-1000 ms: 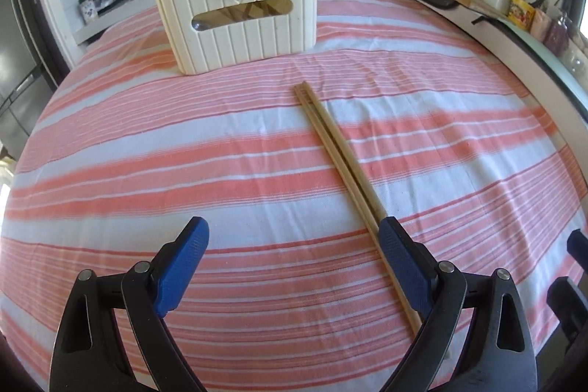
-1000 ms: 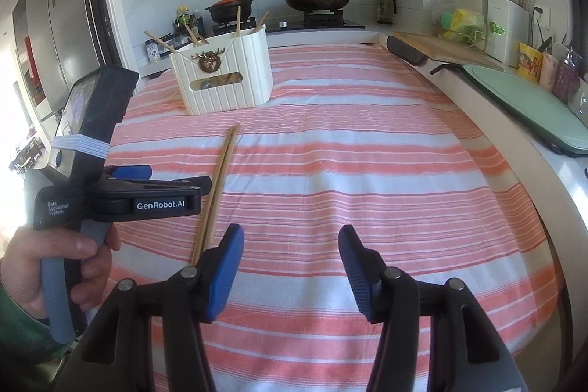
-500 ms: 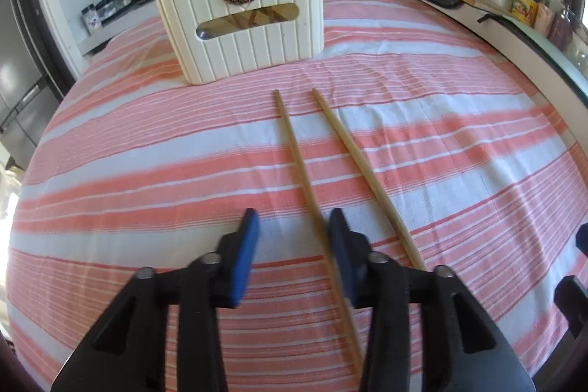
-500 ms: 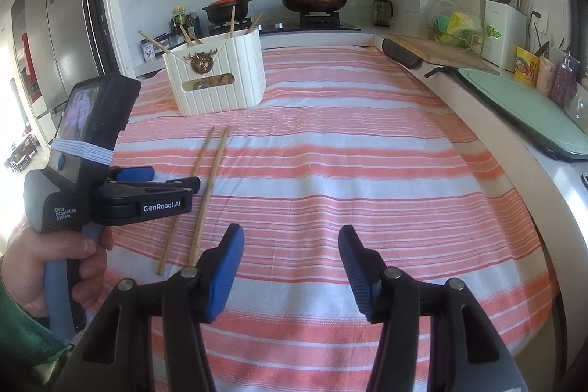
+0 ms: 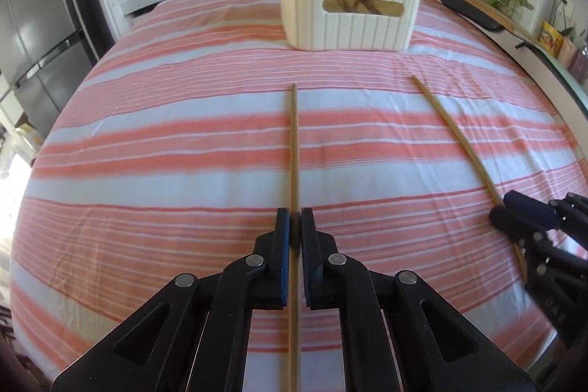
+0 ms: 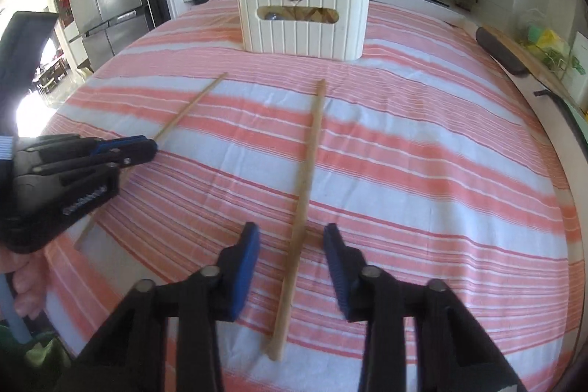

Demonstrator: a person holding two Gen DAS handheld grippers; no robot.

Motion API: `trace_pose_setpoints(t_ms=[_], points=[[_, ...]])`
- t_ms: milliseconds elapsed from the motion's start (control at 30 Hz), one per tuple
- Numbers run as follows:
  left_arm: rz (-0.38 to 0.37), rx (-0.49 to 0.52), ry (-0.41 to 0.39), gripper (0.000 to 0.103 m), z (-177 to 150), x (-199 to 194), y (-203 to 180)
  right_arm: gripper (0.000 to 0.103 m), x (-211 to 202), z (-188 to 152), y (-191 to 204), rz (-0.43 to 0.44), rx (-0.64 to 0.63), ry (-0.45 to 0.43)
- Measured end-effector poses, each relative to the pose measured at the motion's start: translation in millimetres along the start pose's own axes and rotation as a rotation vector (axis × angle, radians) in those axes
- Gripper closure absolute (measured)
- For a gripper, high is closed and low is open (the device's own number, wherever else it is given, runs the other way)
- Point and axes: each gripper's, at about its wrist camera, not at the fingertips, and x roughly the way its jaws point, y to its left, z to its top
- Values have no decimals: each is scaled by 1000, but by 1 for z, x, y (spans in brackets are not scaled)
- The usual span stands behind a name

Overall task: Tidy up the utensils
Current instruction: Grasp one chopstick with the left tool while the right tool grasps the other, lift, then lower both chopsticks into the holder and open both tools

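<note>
Chopsticks lie apart on the striped cloth (image 5: 183,149) covering the counter, both pointing toward the white utensil holder (image 5: 349,13) standing at the far side, where more chopsticks poke out of its top. The left gripper (image 5: 294,234) has its fingers clenched on the left chopstick (image 5: 293,149) — the blue pads press it from both sides, and the stick runs straight out ahead of them. The right gripper (image 6: 290,256) straddles the right chopstick (image 6: 310,157); its fingers are closing, yet the pads are not touching the wood — the stick lies between them with cloth showing on either side.
</note>
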Motion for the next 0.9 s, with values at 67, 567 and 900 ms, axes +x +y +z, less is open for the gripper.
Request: trace_pose_setpoints(t_ms=[67,567,900], points=[[9,-13,0,98,-5,-3,14,93,-3,-1,-3,-19,30,9],[-190,-7,109,32,1,-8,73,57,-40,-9,-34,-19,-1,122],[-120,141,212,48,50,37,65,57,32,51,-33,47,-80,269]])
